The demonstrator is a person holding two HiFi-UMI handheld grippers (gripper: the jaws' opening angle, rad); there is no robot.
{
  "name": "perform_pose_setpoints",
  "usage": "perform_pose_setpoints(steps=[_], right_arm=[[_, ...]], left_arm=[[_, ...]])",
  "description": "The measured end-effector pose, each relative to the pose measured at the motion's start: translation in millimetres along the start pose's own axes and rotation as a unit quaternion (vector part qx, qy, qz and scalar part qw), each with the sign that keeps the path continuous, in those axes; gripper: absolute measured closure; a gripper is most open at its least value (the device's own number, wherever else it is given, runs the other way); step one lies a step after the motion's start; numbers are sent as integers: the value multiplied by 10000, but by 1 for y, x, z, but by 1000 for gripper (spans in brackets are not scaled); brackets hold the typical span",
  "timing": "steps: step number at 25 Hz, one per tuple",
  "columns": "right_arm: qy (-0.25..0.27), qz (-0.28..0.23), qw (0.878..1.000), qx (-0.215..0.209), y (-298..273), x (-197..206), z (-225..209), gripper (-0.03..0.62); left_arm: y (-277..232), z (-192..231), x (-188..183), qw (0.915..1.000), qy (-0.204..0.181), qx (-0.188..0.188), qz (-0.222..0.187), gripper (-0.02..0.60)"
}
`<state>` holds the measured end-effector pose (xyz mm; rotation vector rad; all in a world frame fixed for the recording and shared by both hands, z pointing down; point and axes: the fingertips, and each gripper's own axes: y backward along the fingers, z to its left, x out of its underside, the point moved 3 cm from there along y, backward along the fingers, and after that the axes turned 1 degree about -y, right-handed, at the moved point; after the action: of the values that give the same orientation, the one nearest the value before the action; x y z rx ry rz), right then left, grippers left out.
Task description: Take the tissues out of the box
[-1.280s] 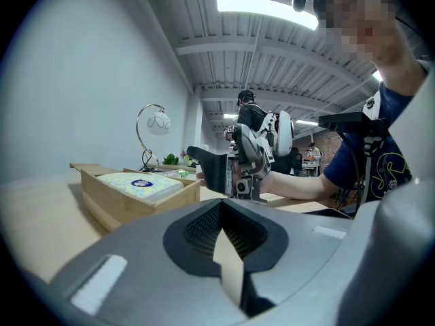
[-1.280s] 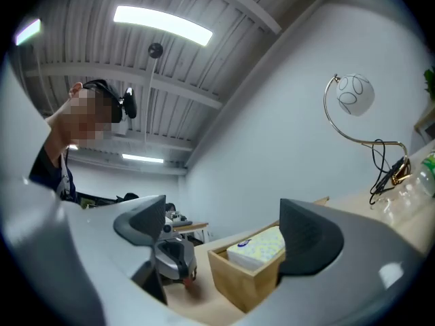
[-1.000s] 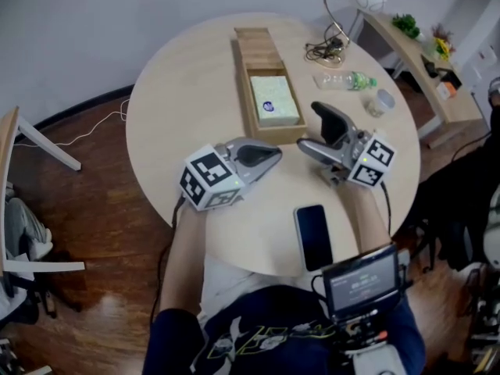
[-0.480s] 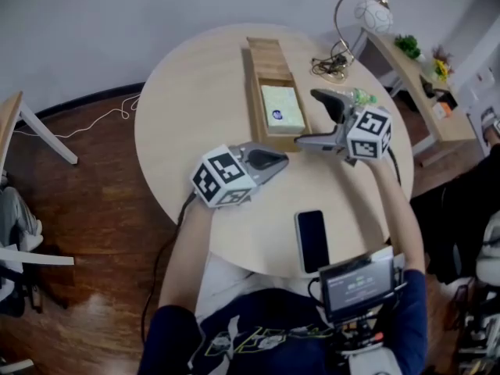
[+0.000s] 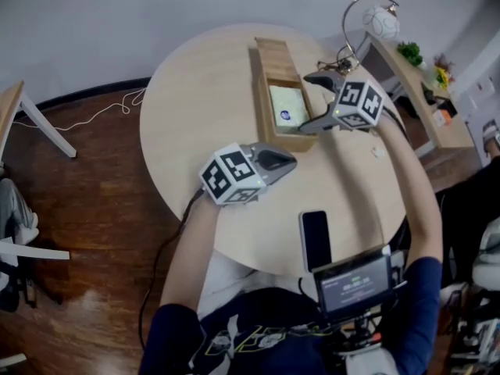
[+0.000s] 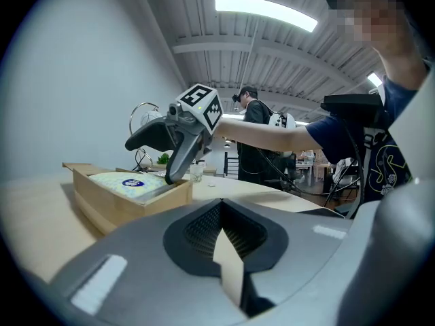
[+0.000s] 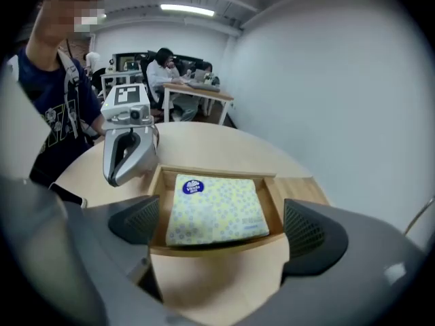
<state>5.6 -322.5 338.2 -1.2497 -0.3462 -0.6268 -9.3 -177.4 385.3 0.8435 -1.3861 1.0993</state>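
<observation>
— Round pale table [image 5: 195, 84] over a dark wood floor [image 5: 94, 178], grey wall [image 5: 117, 14] behind. And on top?

— Long wooden box [image 5: 268, 57] lying open, with the tissue pack [image 5: 287, 109] flat inside at the near end (yellow-patterned, blue round sticker). Black phone [image 5: 315, 237] by the table's near edge, well apart from the box.

— And the right gripper [image 5: 311, 102]?

— Tilted down over the box's near end, jaws spread wide, having just been opening. Pack and box end framed between the pads [image 7: 314, 231] in the right gripper view, pressing on nothing. One tip low by the box's right wall; touching or not, impossible to tell.

— And the left gripper [image 5: 291, 161]?

— Roughly level, near the box's near end, pointing past it. Jaws drawn together, only a sliver of table showing through, gripping nothing.

— Anything beyond?

— White ball [image 5: 383, 23] on a curved metal arm past the table's far right edge. People [image 7: 163, 63] at desks far off in the right gripper view.
</observation>
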Motion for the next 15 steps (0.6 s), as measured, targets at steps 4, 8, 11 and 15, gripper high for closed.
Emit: perform_pose_setpoints(steps=[4, 8, 11, 15], right_arm=[[338, 521, 9976, -309, -15, 0, 1, 34], [451, 1028, 9922, -548, -29, 4, 9, 39], [551, 1451, 9862, -584, -39, 11, 6, 34], [378, 1893, 9779, -797, -49, 20, 3, 8]], left_arm=[[-1, 0, -1, 10000, -15, -1, 0, 577], [-2, -2, 2, 10000, 26, 24, 3, 577], [0, -2, 0, 10000, -35, 19, 8, 577], [-1, -4, -1, 9999, -105, 44, 27, 577]])
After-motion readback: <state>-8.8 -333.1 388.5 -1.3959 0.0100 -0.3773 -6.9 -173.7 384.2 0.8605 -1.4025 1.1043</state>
